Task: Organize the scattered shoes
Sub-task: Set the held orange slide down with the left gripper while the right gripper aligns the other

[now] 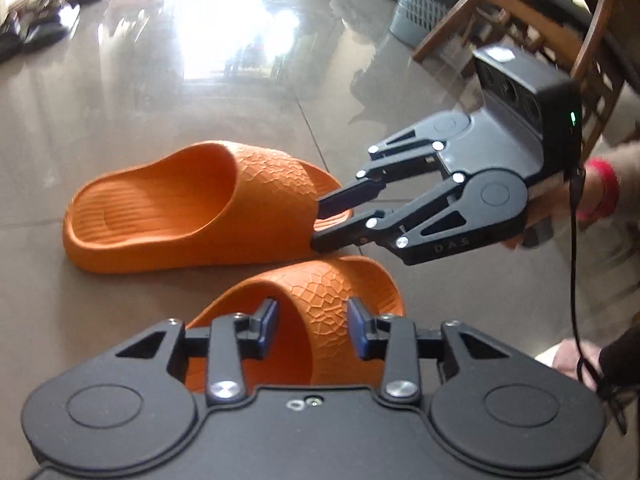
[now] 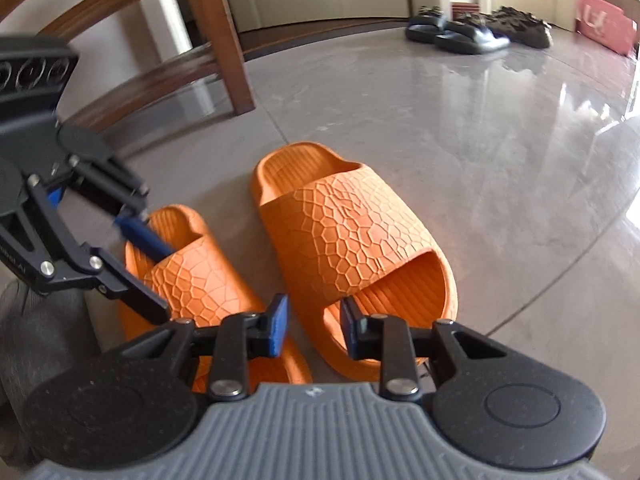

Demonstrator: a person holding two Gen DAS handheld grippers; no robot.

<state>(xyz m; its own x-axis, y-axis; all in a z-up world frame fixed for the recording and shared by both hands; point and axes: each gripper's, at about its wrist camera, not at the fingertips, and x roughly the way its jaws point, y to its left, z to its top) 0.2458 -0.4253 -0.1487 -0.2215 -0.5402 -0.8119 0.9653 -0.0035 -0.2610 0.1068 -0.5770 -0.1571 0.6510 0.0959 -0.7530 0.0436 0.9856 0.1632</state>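
Left tongs hang open around the strap of the near orange slipper, pads not gripping it. Beside it on the floor, the far orange slipper has the right tongs spread at its toe opening, holding nothing. Far off, dark shoes sit grouped near the wall.

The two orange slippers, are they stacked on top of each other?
No, the two orange slippers lie side by side on the floor.
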